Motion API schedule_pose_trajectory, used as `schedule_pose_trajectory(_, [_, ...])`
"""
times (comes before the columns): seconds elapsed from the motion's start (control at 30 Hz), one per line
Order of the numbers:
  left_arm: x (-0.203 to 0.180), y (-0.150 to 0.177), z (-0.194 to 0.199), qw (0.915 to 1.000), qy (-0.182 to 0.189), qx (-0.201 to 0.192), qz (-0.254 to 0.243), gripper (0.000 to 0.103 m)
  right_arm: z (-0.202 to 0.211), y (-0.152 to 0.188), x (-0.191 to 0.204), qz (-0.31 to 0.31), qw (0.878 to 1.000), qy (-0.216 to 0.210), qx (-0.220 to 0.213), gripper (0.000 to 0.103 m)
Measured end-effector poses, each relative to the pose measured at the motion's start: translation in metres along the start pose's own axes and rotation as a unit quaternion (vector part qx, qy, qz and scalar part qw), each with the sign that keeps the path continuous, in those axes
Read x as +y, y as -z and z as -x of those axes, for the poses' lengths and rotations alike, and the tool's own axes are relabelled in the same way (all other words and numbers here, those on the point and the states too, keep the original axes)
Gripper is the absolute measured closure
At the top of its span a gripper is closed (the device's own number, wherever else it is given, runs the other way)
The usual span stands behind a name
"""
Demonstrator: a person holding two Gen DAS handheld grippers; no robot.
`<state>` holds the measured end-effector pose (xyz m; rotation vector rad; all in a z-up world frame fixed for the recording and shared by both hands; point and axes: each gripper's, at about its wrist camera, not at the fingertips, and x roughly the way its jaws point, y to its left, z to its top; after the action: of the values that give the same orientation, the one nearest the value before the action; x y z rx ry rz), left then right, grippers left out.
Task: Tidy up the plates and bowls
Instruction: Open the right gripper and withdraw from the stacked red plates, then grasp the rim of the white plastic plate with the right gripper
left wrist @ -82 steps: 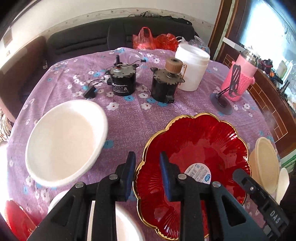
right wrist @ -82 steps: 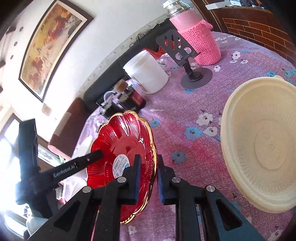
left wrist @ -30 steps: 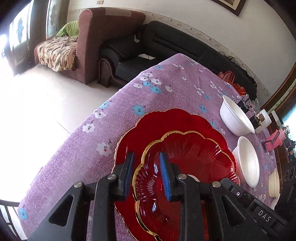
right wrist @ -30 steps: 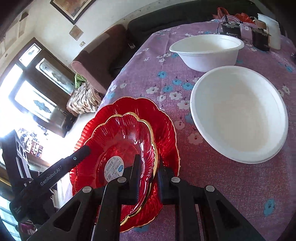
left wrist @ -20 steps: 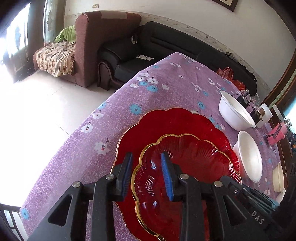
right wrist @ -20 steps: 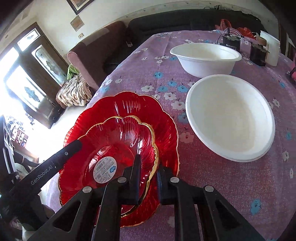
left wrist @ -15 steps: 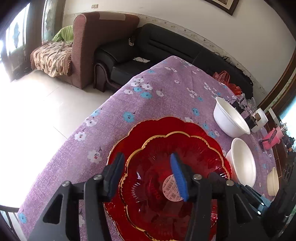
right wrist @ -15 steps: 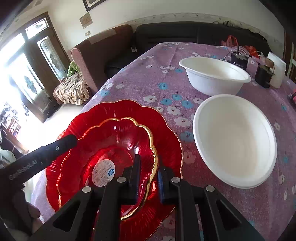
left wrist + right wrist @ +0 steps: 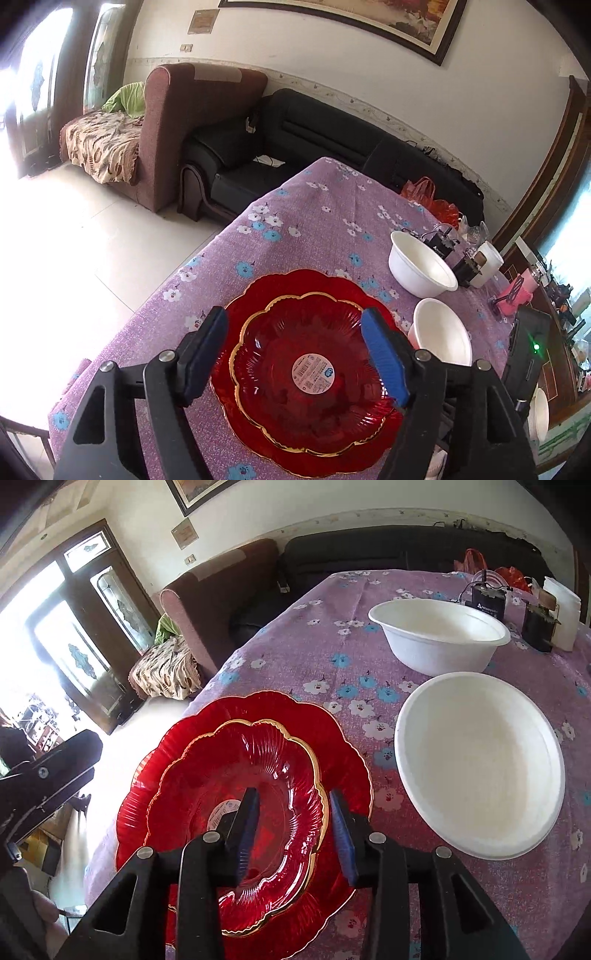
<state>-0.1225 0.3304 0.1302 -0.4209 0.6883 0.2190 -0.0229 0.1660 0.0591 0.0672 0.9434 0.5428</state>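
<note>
A small red gold-rimmed glass plate (image 9: 314, 373) (image 9: 243, 794) lies nested on a larger red plate (image 9: 255, 291) (image 9: 343, 738) on the purple flowered tablecloth. My left gripper (image 9: 301, 354) is open wide above the small plate, its jaws clear of the rim. My right gripper (image 9: 295, 829) is open, its jaws on either side of the small plate's right rim without gripping it. A shallow white bowl (image 9: 480, 764) (image 9: 441, 336) sits right of the plates. A deeper white bowl (image 9: 439, 635) (image 9: 421, 269) stands behind it.
Two black motors (image 9: 487, 600), a white jar (image 9: 561, 613) and a pink knitted bottle (image 9: 522, 291) stand at the far end. A cream bowl (image 9: 539, 410) lies at the right edge. The table edge (image 9: 147, 306) drops to floor at left.
Both grippers carried the small red plate from the right side of the table onto the larger red plate. Then both opened and let go; the left one pulled back.
</note>
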Motion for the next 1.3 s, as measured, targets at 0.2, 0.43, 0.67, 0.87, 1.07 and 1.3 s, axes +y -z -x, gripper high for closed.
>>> schedule_pose_trajectory(0.2, [-0.006,0.003,0.021,0.9997,0.007,-0.023,-0.004,0.023,0.017,-0.002,-0.009,-0.009,1.000,-0.019,-0.011,0.060])
schedule_pose_trajectory(0.43, [-0.022,0.012,0.046,0.9972,-0.016,-0.060,-0.042,0.023,0.064,-0.002,-0.040,-0.044,0.997,-0.035,-0.060,0.060])
schedule_pose_trajectory(0.67, [-0.057,0.025,0.068,0.9870,-0.050,-0.121,-0.093,0.013,0.134,0.005,-0.099,-0.048,0.988,0.072,-0.131,0.046])
schedule_pose_trajectory(0.87, [-0.096,0.029,0.060,0.9842,-0.026,-0.117,-0.130,0.008,0.155,0.005,-0.157,-0.116,0.978,0.099,-0.144,0.046])
schedule_pose_trajectory(1.07, [-0.110,-0.002,0.031,0.9896,-0.010,-0.070,-0.125,0.008,0.138,-0.018,-0.166,-0.158,0.974,0.065,-0.149,0.045])
schedule_pose_trajectory(1.3, [-0.121,-0.025,-0.037,0.9938,0.017,0.028,-0.107,0.008,0.084,-0.018,-0.170,-0.168,0.979,0.035,-0.109,0.045])
